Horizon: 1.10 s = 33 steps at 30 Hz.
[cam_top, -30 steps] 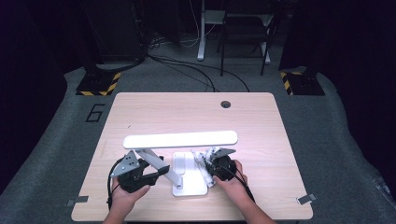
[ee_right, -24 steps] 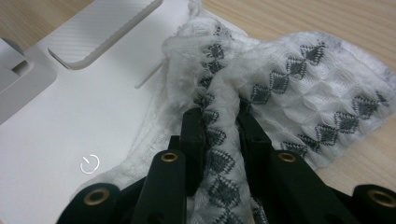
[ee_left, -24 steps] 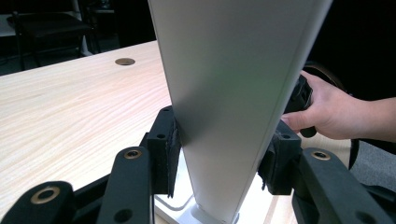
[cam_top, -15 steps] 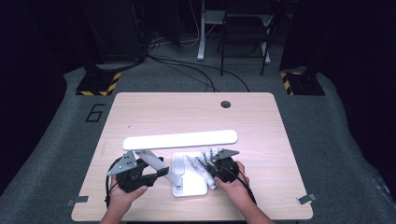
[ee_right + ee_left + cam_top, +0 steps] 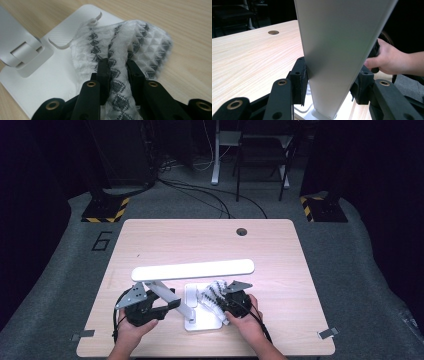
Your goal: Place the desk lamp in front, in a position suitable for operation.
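Note:
A white desk lamp stands on the table near its front edge, with a long head bar point(image 5: 192, 269), a slanted arm point(image 5: 161, 291) and a flat base point(image 5: 201, 321). My left gripper point(image 5: 169, 304) is shut on the lamp arm point(image 5: 337, 45); both pads press its sides in the left gripper view point(image 5: 332, 83). My right gripper point(image 5: 221, 303) is shut on a white cloth point(image 5: 212, 294) with a grey diamond pattern. The cloth point(image 5: 140, 42) lies bunched ahead of the right gripper point(image 5: 118, 72), partly on the lamp base point(image 5: 50, 82) and partly on the wood.
The wooden table point(image 5: 165, 245) has a round cable hole point(image 5: 242, 231) at the back right. The lamp's hinge point(image 5: 23, 53) sits at the base's far corner. The person's right hand point(image 5: 387, 60) is close beside the lamp arm. Dark stands and cables lie on the floor beyond.
Little differs: the left gripper has eased slightly along the lamp arm, and the right gripper with the cloth has shifted a bit over the base. The lamp stays put.

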Tool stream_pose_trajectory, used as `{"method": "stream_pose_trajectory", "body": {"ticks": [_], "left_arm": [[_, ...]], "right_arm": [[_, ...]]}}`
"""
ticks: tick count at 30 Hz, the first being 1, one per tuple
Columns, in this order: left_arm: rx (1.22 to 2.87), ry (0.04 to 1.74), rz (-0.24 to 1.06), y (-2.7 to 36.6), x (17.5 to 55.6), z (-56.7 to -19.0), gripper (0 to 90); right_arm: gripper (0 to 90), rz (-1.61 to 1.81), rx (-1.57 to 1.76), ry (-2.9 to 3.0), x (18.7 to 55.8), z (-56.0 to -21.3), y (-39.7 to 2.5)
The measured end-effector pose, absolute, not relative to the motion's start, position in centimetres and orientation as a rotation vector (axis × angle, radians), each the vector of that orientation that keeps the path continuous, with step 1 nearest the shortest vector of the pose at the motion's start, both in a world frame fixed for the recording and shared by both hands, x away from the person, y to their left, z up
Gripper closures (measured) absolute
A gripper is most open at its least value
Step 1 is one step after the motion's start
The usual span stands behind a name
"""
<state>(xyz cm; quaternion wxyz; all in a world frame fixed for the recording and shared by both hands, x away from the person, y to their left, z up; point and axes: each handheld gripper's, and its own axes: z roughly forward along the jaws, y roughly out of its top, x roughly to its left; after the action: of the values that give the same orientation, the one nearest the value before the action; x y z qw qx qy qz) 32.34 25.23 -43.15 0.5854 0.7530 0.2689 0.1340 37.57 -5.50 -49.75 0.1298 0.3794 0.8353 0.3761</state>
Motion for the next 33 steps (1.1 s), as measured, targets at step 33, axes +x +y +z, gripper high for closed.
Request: {"method": "stream_pose_trajectory", "body": {"ticks": [33], "left_arm": [[1.753, 0.657, 0.333, 25.0, 32.0, -43.1, 55.1]], "right_arm": [[76.4, 1.190, 1.019, 2.401, 33.1, -49.1, -6.2]]}}
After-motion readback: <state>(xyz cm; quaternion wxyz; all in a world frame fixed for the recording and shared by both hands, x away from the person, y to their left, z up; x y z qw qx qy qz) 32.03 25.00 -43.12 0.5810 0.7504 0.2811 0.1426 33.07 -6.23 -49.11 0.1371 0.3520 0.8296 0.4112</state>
